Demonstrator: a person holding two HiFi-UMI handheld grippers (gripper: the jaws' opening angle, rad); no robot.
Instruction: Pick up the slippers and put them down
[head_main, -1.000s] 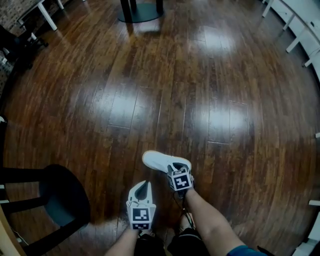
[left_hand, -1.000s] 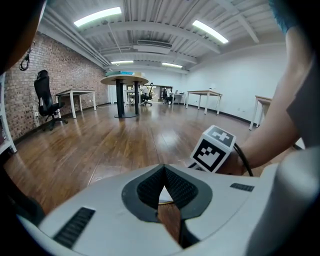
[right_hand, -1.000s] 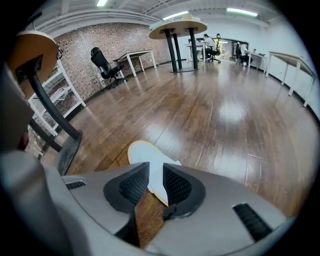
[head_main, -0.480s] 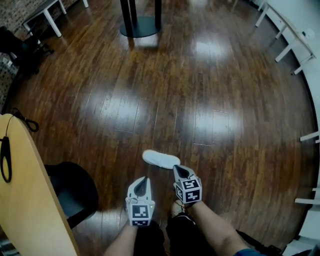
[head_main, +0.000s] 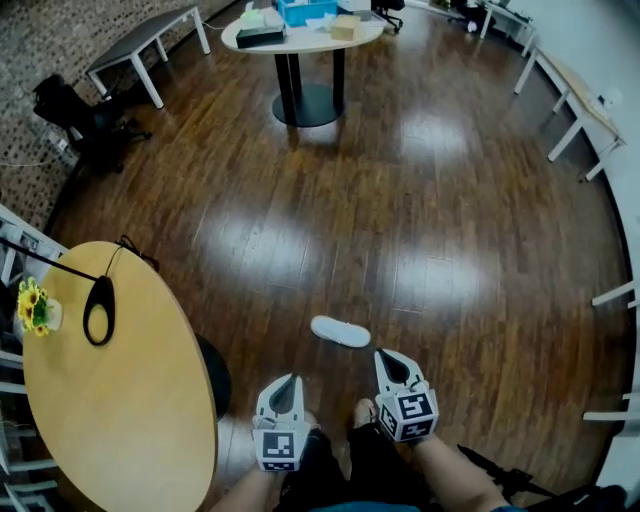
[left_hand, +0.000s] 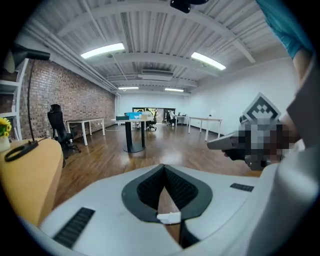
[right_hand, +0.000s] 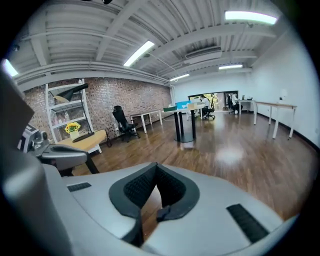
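One white slipper (head_main: 340, 331) lies flat on the dark wood floor, just ahead of both grippers and apart from them. My left gripper (head_main: 285, 380) hangs near the bottom of the head view, left of the slipper, with its jaws together and nothing between them. My right gripper (head_main: 385, 357) is raised to the right of the slipper, shut and empty. The left gripper view shows the left gripper (left_hand: 164, 169) closed, looking across the room. The right gripper view shows the right gripper (right_hand: 156, 167) closed over bare floor. No second slipper is in view.
A round wooden table (head_main: 130, 420) stands close on the left, with a black loop and yellow flowers (head_main: 32, 305) on it. A round white table (head_main: 300, 38) on a black pedestal stands far ahead. White desks (head_main: 575, 95) line the right wall. The person's legs fill the bottom edge.
Both grippers have risen well above the floor and the head view has lifted with them. The right gripper left the slipper's heel and closed; the slipper stays on the floor.
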